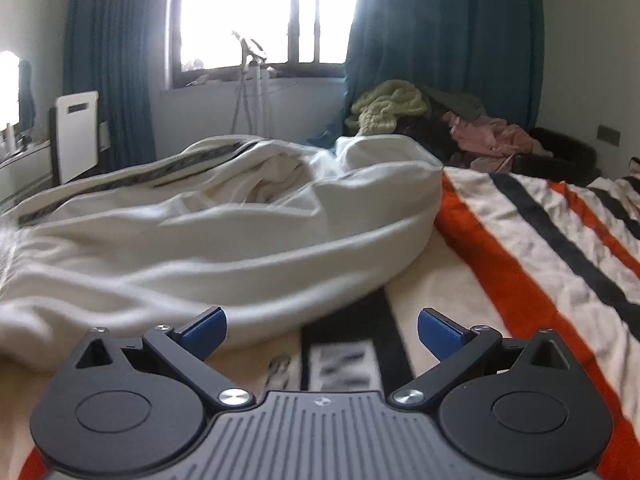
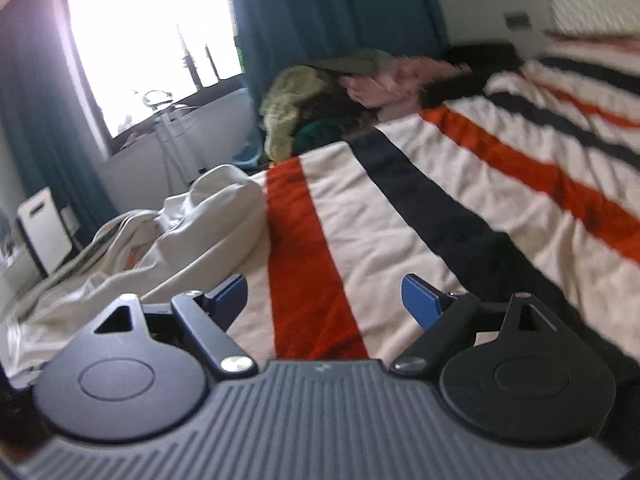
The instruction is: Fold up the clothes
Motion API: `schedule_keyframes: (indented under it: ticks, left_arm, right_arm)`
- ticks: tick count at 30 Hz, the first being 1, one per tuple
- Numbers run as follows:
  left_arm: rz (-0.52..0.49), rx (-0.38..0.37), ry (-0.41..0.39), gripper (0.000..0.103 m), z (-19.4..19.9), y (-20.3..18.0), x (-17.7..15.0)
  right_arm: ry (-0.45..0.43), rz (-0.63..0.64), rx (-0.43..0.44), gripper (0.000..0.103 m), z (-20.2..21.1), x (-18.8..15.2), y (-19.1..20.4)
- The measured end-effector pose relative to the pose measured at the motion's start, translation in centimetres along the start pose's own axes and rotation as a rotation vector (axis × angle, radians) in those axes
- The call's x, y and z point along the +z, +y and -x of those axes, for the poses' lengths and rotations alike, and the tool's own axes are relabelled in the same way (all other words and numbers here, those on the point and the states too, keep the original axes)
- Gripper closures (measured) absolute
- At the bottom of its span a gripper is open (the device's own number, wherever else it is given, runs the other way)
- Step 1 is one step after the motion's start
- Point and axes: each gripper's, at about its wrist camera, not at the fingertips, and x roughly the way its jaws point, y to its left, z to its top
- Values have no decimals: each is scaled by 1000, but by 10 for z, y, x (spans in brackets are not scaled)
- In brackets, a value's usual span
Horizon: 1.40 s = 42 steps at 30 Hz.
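Left wrist only: dark label on bedspread

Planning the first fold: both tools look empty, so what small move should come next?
Probably ease the left tool forward onto the near edge of the white garment and close. It lies crumpled on the striped blanket just ahead, and the right tool is open over bare blanket.
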Motion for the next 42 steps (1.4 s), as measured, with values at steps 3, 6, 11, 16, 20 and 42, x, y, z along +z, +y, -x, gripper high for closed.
schedule_keyframes:
  ticks: [3,6,11,16,20,42]
  left_arm:
    - [-58,-25,-35,1,-28,-13,19]
    - [-152,21,-72,1,-65,-42,40]
    - [-267,-50,-95,1,-134,-101,67]
    - [-434,18,-86,5,-208,-160,78]
    - [-462,106,-19,27,-257,-171,83]
    - [-42,-516,-76,85,14,-16,67]
  right_arm:
    - [11,-105,-54,17,-7,0,-19]
    - [1,-171,-116,17,-12,-3,-36]
    - [-24,-245,-192,17,-35,1,-56]
    - [-54,-220,-246,18,-64,1,-63]
    - [-87,-203,-330,17,-81,1,-70]
    - [-205,-128,-299,17,-40,8,-62]
